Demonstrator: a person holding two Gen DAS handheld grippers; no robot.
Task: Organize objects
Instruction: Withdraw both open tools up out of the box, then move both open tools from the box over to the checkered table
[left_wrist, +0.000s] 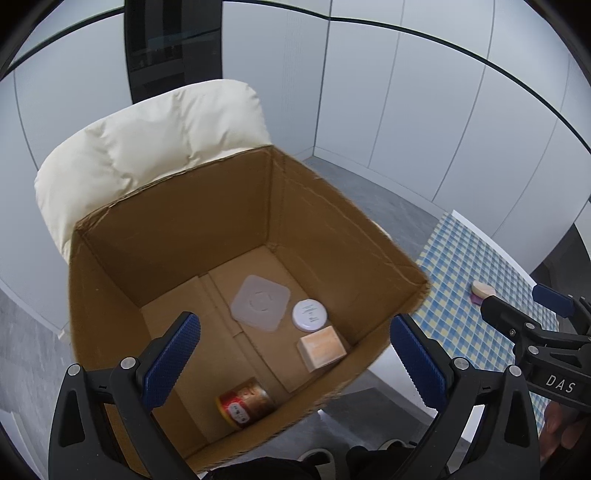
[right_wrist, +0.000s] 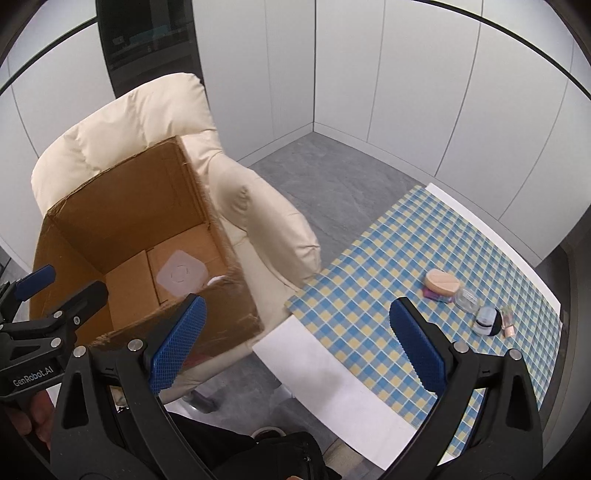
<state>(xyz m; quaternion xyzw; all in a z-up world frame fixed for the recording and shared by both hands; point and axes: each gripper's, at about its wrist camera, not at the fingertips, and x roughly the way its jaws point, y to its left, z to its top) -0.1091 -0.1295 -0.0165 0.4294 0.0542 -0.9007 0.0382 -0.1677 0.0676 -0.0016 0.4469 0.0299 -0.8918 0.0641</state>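
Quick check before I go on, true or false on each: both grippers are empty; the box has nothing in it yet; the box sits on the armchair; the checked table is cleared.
1. Both the left gripper and right gripper are open and empty. True.
2. The cardboard box is empty. False: it holds a jar, a round white tin, a small peach box and a flat white lid.
3. The box sits on the cream armchair. True.
4. The checked table is cleared. False: several small items remain.
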